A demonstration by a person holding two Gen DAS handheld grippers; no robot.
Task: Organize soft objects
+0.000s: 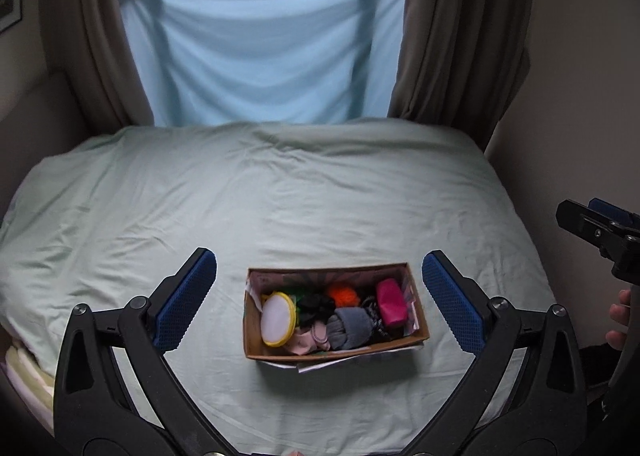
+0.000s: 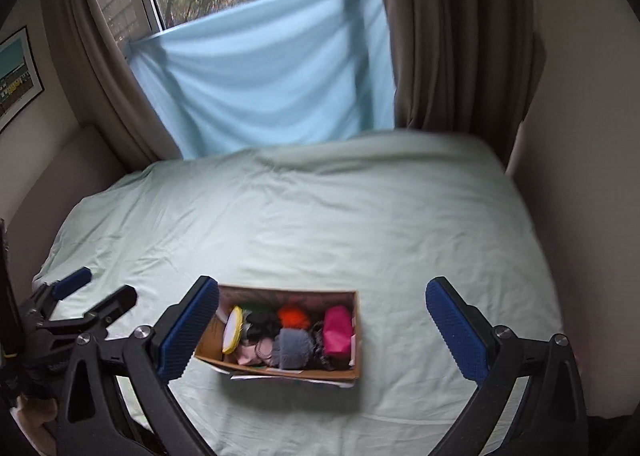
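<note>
A cardboard box (image 1: pixel 419 312) sits on the bed near its front edge, also in the right wrist view (image 2: pixel 358 336). It holds several soft things: a pink pouch (image 1: pixel 391 302), an orange pom-pom (image 1: pixel 342 294), a grey sock roll (image 1: pixel 352 326), a black scrunchie (image 1: pixel 314 304) and a yellow-rimmed white disc (image 1: pixel 278 319). My left gripper (image 1: pixel 319 296) is open and empty, held above the box. My right gripper (image 2: pixel 322 330) is open and empty, above and slightly right of the box. Each gripper shows at the edge of the other's view.
The bed (image 1: pixel 280 196) has a pale green sheet with wide bare room behind the box. A light blue cloth (image 1: pixel 260 48) hangs over the window between brown curtains (image 1: pixel 452 36). Walls stand close on both sides. Folded bedding (image 1: pixel 24 372) lies at the left edge.
</note>
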